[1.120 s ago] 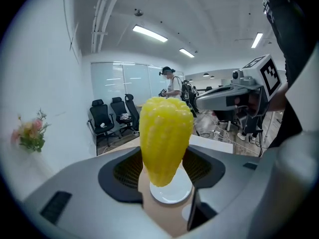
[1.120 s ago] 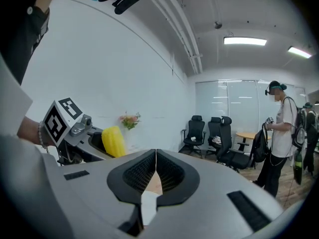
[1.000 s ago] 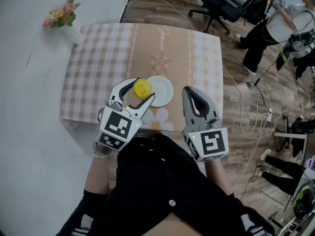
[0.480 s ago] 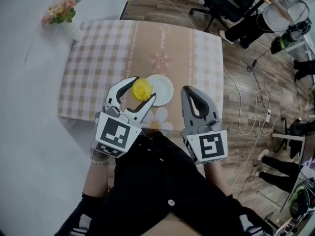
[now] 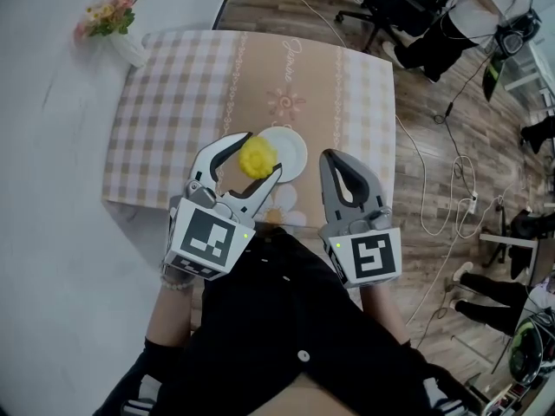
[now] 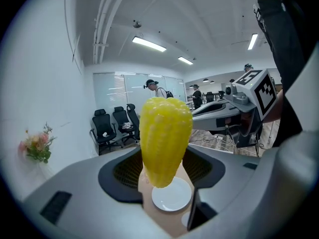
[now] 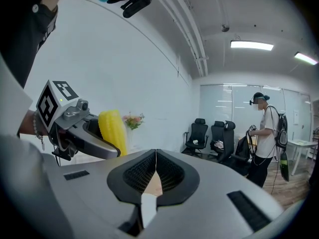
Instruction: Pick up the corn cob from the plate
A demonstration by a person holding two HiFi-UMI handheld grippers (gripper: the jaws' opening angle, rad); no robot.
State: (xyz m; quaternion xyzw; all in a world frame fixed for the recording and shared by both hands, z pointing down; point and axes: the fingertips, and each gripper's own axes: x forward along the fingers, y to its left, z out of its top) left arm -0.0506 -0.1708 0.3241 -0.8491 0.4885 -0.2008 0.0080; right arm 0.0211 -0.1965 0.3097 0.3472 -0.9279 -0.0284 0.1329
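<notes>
Corn cob (image 5: 257,157) held upright in the left gripper (image 5: 260,156), just above the white plate (image 5: 293,150).

The checked table (image 5: 173,102) carries the plate near its front edge, on the person's side. The left gripper's jaws stand wide, both pads pressed on the cob, whose lower tip hangs clear of the plate over its left rim. The right gripper (image 5: 335,158) hovers just right of the plate, its jaws closed together on nothing. A small vase of flowers (image 5: 117,33) stands well away from the plate, by the table's far-left corner.
</notes>
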